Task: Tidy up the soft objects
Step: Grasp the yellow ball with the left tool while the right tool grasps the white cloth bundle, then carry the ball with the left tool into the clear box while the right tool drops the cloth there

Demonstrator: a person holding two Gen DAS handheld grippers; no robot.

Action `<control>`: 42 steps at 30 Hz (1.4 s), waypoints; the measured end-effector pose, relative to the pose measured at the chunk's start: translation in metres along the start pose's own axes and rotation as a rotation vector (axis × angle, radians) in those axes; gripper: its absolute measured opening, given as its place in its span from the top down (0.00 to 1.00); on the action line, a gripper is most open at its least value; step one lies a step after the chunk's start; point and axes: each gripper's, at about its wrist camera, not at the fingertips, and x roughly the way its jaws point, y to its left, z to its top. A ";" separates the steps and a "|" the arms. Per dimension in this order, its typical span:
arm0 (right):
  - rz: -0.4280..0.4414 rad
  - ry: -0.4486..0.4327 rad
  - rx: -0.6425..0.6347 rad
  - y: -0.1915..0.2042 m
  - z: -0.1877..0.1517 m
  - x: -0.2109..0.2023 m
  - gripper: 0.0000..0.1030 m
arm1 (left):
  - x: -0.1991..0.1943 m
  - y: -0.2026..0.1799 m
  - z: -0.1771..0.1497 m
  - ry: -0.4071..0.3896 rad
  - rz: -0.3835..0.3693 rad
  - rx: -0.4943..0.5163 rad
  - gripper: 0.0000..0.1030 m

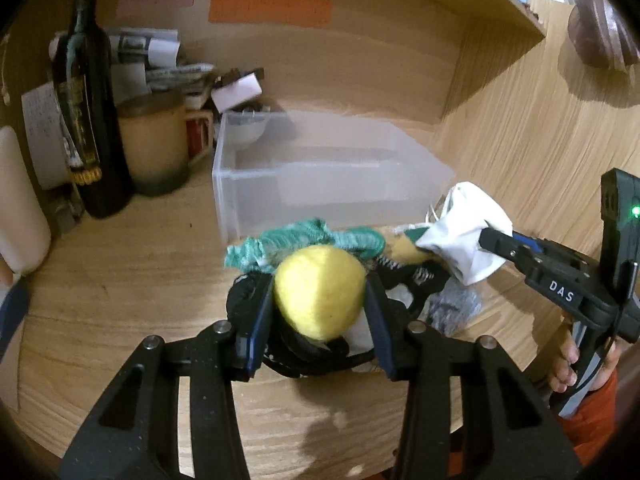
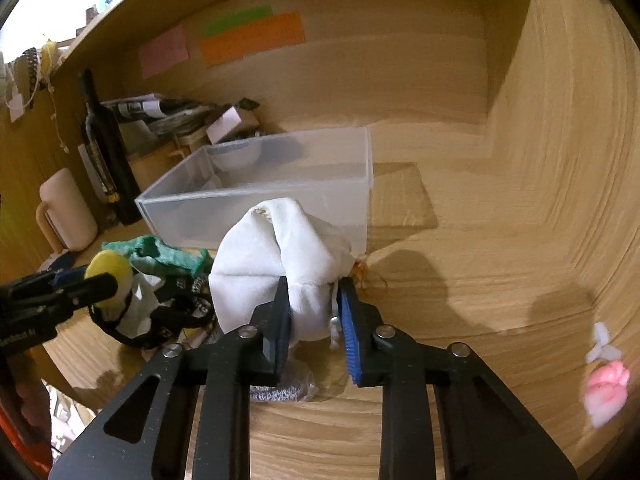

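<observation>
On the wooden tabletop [image 2: 460, 360], in an alcove with wood walls:

- Clear plastic bin [image 2: 256, 192]: largest item, open-topped, set behind the pile; nothing soft visible inside, only a pale bowl-like shape at its far end, unclear whether in or behind it
- Dark bottle [image 1: 82, 112] and tan mug [image 1: 154, 144] stand left of the bin; bottle label unreadable
- Pile of soft objects [image 1: 340, 280] lies just in front of the bin: green knit piece [image 1: 304, 236], black strap with white lettering [image 2: 176, 320] too blurred to read, grey knit scrap [image 1: 456, 308]
- White cloth pouch [image 2: 280, 256]: right gripper [image 2: 314, 312], jaws clamped on its lower gathered edge; bulk hangs forward toward the bin front. Judged light and limp, will sag and swing; a hold on the bunched fabric looks safer than on a single layer
- Yellow ball [image 1: 320, 292]: left gripper [image 1: 320, 300], jaws pressed on either side across its middle, above the pile. Fuzzy surface, judged light and squashy, so a grip across the widest part should not slip
- Pink soft item [image 2: 606, 392] at far right, well apart from the pile

Legible writing: "DAS" on the right gripper body in the left wrist view. Coloured sticky notes [image 2: 250, 38] on the back wall carry print too small to read
</observation>
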 end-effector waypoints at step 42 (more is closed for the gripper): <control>-0.053 -0.057 -0.204 0.024 0.115 0.080 0.81 | 0.105 0.028 0.136 0.096 0.111 0.032 0.57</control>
